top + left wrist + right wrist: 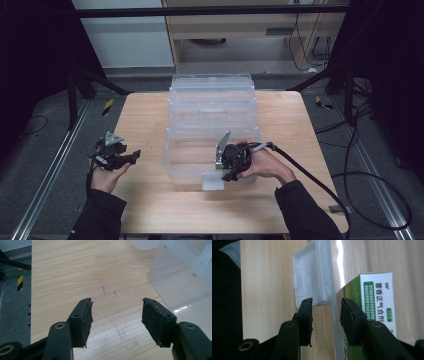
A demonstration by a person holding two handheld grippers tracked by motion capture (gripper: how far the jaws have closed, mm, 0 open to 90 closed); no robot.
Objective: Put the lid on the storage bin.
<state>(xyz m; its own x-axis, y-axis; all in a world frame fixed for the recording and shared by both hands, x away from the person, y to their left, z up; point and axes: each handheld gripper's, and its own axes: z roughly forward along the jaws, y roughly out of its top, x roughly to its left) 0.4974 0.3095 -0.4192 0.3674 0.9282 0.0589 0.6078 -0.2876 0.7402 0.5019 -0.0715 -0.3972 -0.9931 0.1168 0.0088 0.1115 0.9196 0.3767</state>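
Nearest, at the front wall of the clear plastic storage box (192, 160): right gripper (327, 307), jaws apart, straddling this wall close to the translucent white latch tab (312, 277). One jaw outside on the table side, the other inside, beside a white and green carton with printed characters (377, 300). Nothing clamped yet; the wall stands free in the gap. In the high view, right gripper (231, 172) at the box front, just right of the latch tab (212, 181).

Deciding relation: wall edge runs lengthwise along the jaws and away from them, so closing should pinch the wall across its thin side. The carton touches or nearly touches the inner jaw; hard to tell which.

To the left, well apart from the box: left gripper (134, 156), also wide open and empty, above the bare light wooden table (150, 120), pointing toward the box. Clearly the farther hand.

Farther back: more clear box sections (212, 95), reaching the table's far edge.
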